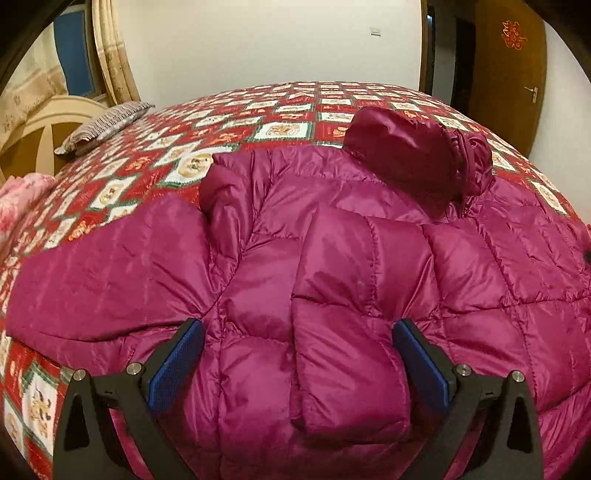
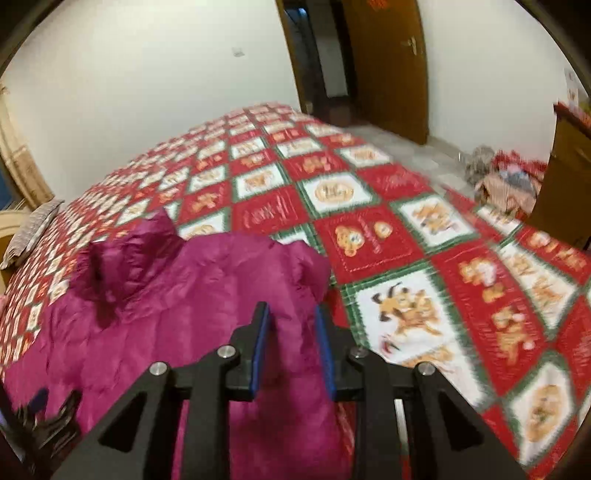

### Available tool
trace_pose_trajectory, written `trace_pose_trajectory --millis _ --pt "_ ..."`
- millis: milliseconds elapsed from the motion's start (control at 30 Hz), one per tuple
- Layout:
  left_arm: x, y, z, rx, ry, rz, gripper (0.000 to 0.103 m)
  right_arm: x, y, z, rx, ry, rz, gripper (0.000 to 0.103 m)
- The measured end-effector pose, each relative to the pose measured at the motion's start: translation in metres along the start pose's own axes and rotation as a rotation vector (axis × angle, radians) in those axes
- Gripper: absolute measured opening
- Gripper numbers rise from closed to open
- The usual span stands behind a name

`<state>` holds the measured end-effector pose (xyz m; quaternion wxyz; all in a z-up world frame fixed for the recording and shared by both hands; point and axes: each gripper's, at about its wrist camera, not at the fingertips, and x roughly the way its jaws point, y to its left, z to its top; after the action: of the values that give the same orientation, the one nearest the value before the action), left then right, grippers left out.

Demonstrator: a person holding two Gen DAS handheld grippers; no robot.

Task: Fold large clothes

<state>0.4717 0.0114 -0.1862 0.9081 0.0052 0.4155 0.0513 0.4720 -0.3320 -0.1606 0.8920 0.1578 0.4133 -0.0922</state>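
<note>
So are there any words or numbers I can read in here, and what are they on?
No text reads clearly enough to quote.
Door: an orange-red paper sign, its characters too blurred to read.
Bedspread: small writing in the red squares and around the cartoon pictures, too blurred to read.
Magenta puffer jacket: no label or brand shows.

Illumination is indoor, moderate and even; the light source itself is outside both views. The left wrist view is sharp. Soft highlights lie on the glossy magenta jacket [image 1: 332, 236] ahead of the left tool [image 1: 297, 354], with shallow shadows in its quilted seams. The right wrist view is motion-blurred, strongest on the patterned bedspread [image 2: 461, 280] right of the right tool [image 2: 293, 350]. Both views show fisheye curvature, and dark vignetting fills the corners.
</note>
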Motion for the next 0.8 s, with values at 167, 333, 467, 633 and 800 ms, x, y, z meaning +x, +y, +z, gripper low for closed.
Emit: trace_pose_trajectory --millis 167,333,467,633,800 --pt "0.005 -0.002 0.000 -0.006 0.012 -0.009 0.102 0.020 0.005 -0.019 -0.058 -0.011 -0.070 0.035" --pt "0.005 -0.001 0.000 -0.012 0.016 -0.017 0.102 0.020 0.005 -0.019 -0.070 -0.015 -0.086 0.036" --pt "0.001 0.008 0.000 -0.029 0.023 -0.068 0.102 0.014 0.014 -0.016 -0.110 0.010 -0.143 0.039" --pt "-0.040 0.054 -0.007 -0.107 -0.029 -0.108 0.102 -0.056 0.036 -0.029 -0.144 -0.129 -0.084 0.049" --pt "-0.074 0.145 -0.013 -0.284 -0.103 -0.006 0.102 -0.082 0.083 -0.065 -0.271 -0.119 0.008 0.063"
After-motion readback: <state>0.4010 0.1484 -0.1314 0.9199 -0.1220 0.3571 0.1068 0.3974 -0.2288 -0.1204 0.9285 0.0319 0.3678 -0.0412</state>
